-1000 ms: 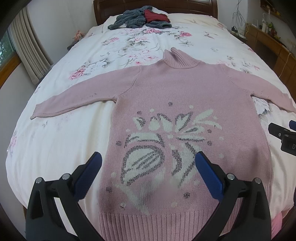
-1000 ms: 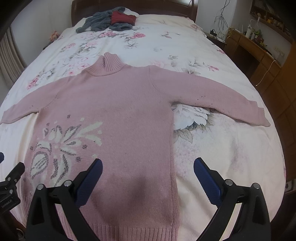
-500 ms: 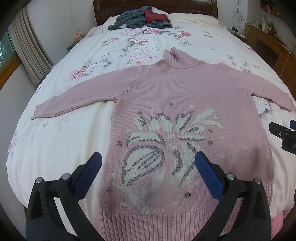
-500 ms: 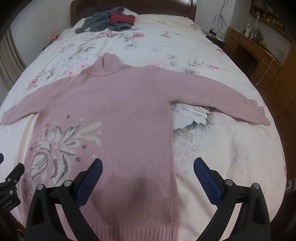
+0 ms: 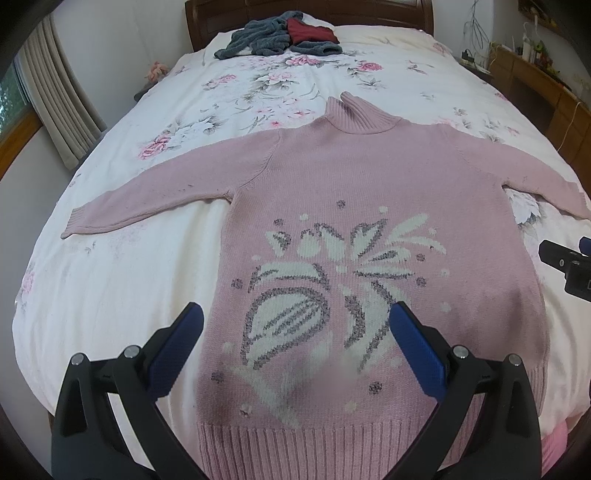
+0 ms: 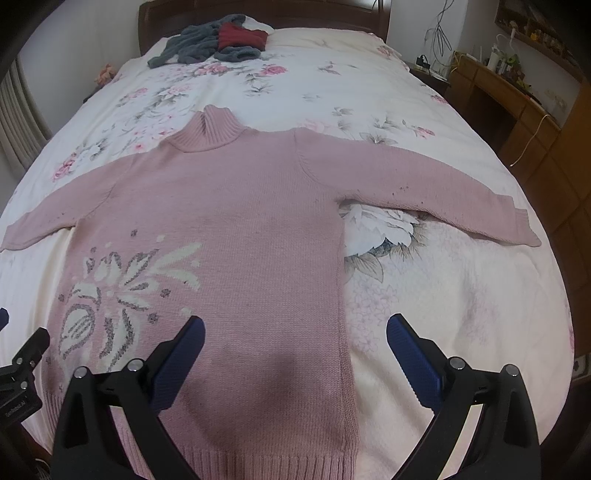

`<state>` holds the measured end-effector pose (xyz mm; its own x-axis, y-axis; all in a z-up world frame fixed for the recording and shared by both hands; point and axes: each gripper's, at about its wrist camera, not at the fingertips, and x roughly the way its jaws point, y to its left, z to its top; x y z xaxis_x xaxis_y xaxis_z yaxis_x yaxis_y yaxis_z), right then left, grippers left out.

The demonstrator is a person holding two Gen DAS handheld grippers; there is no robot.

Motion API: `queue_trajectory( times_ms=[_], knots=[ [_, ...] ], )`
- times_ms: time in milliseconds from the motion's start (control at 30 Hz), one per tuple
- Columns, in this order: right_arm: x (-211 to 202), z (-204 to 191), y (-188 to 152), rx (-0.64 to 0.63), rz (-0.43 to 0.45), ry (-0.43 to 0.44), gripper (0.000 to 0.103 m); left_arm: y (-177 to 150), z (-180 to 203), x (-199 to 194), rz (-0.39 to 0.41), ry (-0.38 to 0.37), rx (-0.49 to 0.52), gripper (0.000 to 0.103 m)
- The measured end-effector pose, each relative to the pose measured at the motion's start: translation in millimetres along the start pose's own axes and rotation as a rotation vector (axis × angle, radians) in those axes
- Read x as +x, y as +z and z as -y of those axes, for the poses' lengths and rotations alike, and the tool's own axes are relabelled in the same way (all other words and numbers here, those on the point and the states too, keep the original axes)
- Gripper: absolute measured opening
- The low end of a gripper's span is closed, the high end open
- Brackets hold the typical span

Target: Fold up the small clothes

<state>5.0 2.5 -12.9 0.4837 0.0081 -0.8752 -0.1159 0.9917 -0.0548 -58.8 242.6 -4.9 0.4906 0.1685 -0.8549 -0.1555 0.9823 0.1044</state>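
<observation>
A pink knitted turtleneck sweater [image 5: 369, 192] [image 6: 236, 206] with a white and grey flower pattern lies flat on the bed, front up, both sleeves spread sideways and the ribbed hem nearest me. My left gripper [image 5: 295, 321] hovers open above the hem's left part, holding nothing. My right gripper [image 6: 295, 328] hovers open over the sweater's right side edge near the hem, also holding nothing. The right gripper's body shows at the right border of the left wrist view.
The bed [image 5: 110, 295] has a white floral cover [image 6: 443, 295]. A pile of grey and red clothes [image 5: 284, 35] [image 6: 218, 40] lies near the wooden headboard. A wooden desk [image 6: 517, 103] stands to the right, curtains [image 5: 55, 92] to the left.
Both grippers have crept very slightly; the sweater lies as before and both stay open.
</observation>
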Motion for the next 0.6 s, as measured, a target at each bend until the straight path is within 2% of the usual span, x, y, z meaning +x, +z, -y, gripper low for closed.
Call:
queue_trajectory(
  times_ms=[100,167,267,433,533,600],
  knots=[
    [0.3,3.3,-3.0,-0.003,0.041,0.018,0.099,-1.5,1.9,1.7,0.009,-0.009,0.001,0.1],
    [7.0,13.3,-2.9,0.004,0.037,0.039,0.099,-0.6,4.9,6.2,0.01,-0.02,0.004,0.1],
    [17.0,50.2,2.7,0.059,0.009,0.064,0.099,8.4,15.9,15.2,0.001,-0.049,0.006,0.1],
    [23.9,164.2,35.3,0.235,0.023,-0.032,0.099,43.6,56.8,30.4,0.015,-0.094,0.05,0.1],
    [36.7,250.8,60.0,0.355,0.002,-0.065,0.098,75.3,86.6,41.1,0.026,-0.144,0.054,0.1],
    [51.0,304.7,71.7,0.422,-0.029,-0.122,0.098,99.4,109.7,48.7,0.045,-0.164,0.049,0.1]
  ],
)
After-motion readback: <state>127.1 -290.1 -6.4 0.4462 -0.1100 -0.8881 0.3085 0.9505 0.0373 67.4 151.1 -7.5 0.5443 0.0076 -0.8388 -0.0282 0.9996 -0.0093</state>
